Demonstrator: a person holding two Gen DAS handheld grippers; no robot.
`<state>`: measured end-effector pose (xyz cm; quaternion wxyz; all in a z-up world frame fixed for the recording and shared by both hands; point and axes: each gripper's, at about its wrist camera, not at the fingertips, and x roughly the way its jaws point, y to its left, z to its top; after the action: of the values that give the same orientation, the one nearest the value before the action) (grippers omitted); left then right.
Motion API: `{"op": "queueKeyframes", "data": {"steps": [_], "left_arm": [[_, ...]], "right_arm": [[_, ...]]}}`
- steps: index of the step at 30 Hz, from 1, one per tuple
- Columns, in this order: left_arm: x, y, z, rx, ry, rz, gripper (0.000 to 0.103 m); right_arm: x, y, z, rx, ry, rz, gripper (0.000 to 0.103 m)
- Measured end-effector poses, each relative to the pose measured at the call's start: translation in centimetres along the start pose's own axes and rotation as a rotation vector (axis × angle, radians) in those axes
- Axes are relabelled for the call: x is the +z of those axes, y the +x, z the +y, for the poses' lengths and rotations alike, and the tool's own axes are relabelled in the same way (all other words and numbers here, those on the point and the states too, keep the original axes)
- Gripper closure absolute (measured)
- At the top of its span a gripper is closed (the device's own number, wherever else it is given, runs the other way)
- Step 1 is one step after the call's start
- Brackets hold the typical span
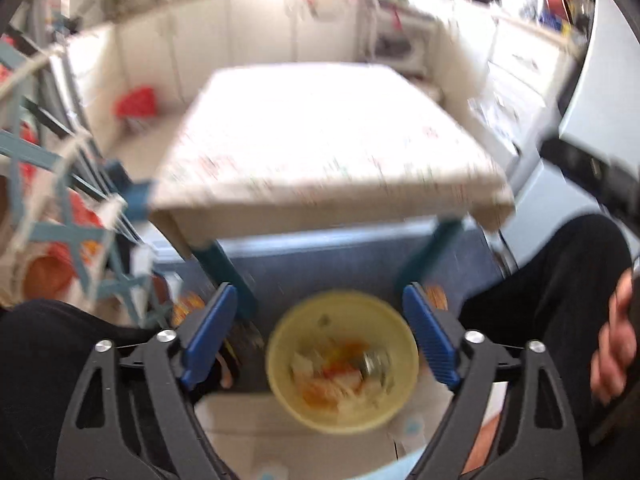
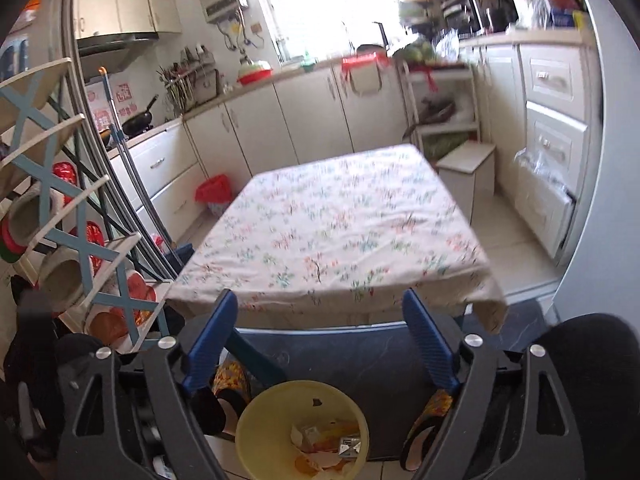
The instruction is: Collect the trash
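Observation:
A yellow trash bin (image 1: pixel 342 360) stands on the floor in front of the table, holding several scraps of paper and wrappers. It also shows low in the right wrist view (image 2: pixel 302 430). My left gripper (image 1: pixel 320 336) is open and empty, its blue fingers (image 1: pixel 208 336) on either side above the bin. My right gripper (image 2: pixel 320 344) is open and empty, held above and behind the bin, facing the table (image 2: pixel 332 232) with its floral cloth. The left wrist view is blurred by motion.
The person's black-clad knees (image 2: pixel 592 360) flank the bin. A blue-and-white rack (image 2: pixel 60 216) with red items stands at the left. Kitchen cabinets (image 2: pixel 304 116) run along the back, a white stool (image 2: pixel 468 168) at the right, a red-bagged bin (image 2: pixel 214 194) by the cabinets.

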<state>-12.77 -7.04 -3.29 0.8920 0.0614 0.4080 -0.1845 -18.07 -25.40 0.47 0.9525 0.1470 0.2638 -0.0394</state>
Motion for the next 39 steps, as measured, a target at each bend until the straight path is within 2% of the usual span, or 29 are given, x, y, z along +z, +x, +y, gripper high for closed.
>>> {"op": "queueKeyframes", "data": {"steps": [4,10,15,25,39], "left_arm": [[1.6,-3.7,0.8,0.051,-0.047,-0.122,0.008],[2.8,-8.2,0.9,0.132,-0.066,-0.228,0.008],[2.7,-11.9,1.0,0.188,-0.099,-0.304,0.008],[1.6,-14.5,2.0,0.160,-0.170,-0.349,0.008],[1.3,-14.9,1.5,0.176,-0.143,-0.341,0.008]], "right_arm": [[1.0,-2.6,1.0,-0.022,-0.018,-0.050,0.014],[2.3,-6.2,3.1,-0.039,-0.075,-0.145,0.010],[2.2,-8.0,4.4,-0.048,-0.109,-0.162,0.008],[1.3,-9.1,4.4,-0.074,-0.091,-0.140,0.008],[1.0,-9.3,4.8,-0.067,-0.096,-0.121,0.008]]}}
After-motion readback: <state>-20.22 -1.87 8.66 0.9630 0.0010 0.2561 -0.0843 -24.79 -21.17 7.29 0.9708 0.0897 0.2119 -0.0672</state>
